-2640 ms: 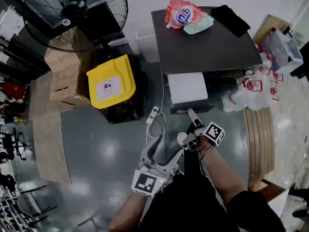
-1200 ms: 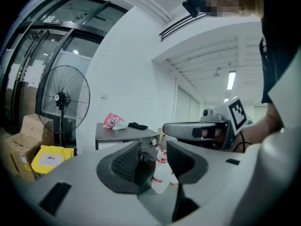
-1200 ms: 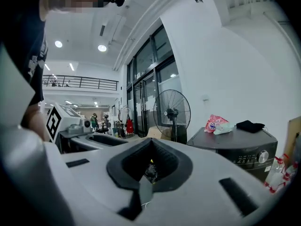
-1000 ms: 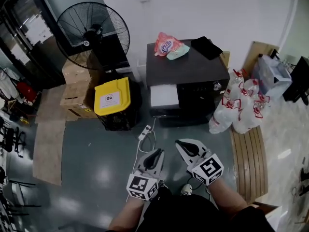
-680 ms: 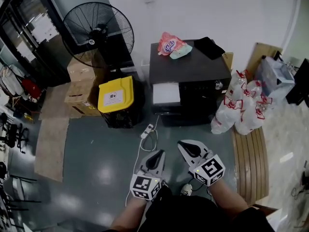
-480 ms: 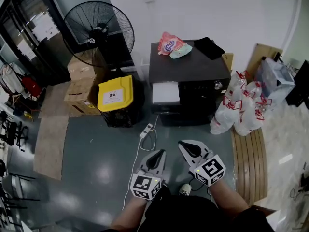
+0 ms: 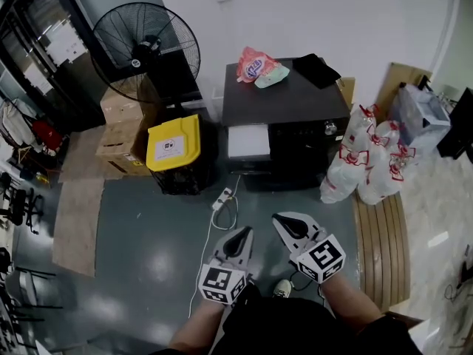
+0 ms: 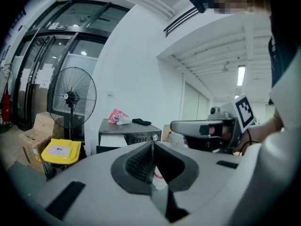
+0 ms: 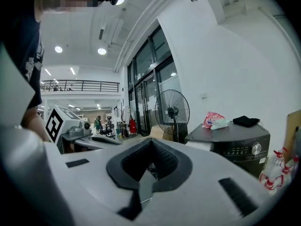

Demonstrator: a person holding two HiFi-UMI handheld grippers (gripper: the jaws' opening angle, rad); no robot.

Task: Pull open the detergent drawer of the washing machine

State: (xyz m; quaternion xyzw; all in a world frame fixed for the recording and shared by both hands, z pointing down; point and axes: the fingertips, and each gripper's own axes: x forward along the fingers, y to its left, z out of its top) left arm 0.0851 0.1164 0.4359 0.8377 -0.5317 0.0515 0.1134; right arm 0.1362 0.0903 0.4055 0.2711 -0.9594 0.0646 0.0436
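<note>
The dark washing machine (image 7: 295,98) stands against the far wall. Its white detergent drawer (image 7: 248,140) sticks out of the front at the left. Both grippers hover low in the head view, well short of the machine and touching nothing. My left gripper (image 7: 238,237) is shut and empty, its tip (image 8: 151,143) aimed toward the machine (image 8: 129,135) and drawer (image 8: 112,141). My right gripper (image 7: 290,224) is shut and empty too; past its tip (image 9: 150,144) the machine (image 9: 235,145) and drawer (image 9: 200,146) lie to the right.
A yellow-lidded bin (image 7: 173,140), cardboard boxes (image 7: 117,124) and a standing fan (image 7: 144,39) are left of the machine. A power strip with cable (image 7: 222,197) lies on the floor between. Bagged bottles (image 7: 366,161) and a wooden bench (image 7: 380,242) are at right. A detergent bag (image 7: 255,65) and black cloth (image 7: 318,66) sit on top.
Since the earliest frame the person has backed away: the right gripper, then at the drawer's front, is now far from it. The drawer stays out. Over the last second little differs.
</note>
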